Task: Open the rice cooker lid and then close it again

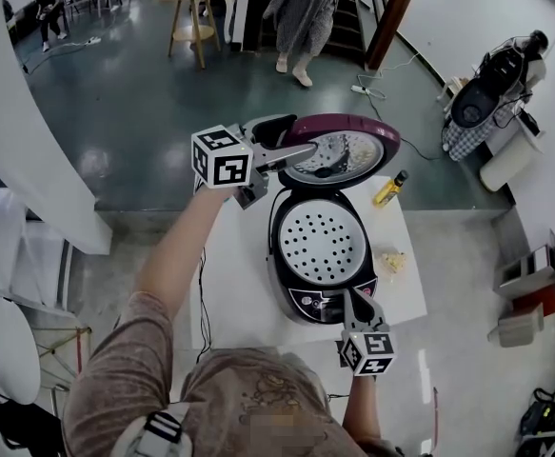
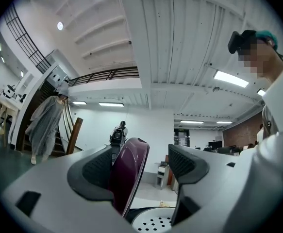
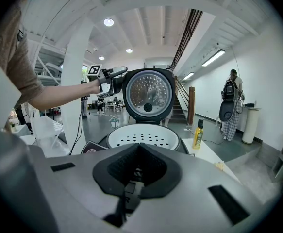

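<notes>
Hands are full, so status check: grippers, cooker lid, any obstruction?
Left gripper jaws open, lid between them. Right gripper shut, empty. Lid stands upright. Nothing seen blocking closure.
</notes>
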Demonstrator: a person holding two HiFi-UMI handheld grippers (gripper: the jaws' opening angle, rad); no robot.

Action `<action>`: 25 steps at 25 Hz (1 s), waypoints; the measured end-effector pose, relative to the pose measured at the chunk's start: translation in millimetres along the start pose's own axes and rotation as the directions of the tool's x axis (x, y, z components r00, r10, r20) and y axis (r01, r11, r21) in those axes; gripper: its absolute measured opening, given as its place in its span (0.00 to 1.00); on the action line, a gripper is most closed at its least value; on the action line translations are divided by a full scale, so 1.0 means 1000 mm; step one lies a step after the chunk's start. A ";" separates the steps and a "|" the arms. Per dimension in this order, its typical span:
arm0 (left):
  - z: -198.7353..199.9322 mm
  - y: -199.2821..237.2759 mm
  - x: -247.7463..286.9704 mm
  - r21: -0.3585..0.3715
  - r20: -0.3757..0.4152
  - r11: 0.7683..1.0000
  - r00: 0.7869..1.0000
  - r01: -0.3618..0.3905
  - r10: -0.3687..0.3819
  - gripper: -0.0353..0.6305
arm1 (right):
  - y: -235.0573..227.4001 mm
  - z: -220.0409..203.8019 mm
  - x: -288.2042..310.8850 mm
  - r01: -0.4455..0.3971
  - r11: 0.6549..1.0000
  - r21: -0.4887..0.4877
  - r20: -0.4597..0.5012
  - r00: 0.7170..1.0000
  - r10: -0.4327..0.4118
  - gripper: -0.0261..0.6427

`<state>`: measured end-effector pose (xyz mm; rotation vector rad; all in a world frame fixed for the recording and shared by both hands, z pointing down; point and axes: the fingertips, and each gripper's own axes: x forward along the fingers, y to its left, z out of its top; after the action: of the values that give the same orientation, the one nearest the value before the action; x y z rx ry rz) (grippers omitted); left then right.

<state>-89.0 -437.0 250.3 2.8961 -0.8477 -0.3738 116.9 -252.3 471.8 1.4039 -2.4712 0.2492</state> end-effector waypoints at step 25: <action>-0.021 -0.063 -0.014 -0.043 -0.022 0.997 0.998 -0.059 0.059 0.59 | 0.011 -0.012 -0.025 -0.155 0.988 0.004 -0.020 0.988 0.155 0.05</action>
<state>-62.3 -375.6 262.9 2.8233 -0.9080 -0.3515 121.4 -223.1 474.5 1.2047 -2.5666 0.2983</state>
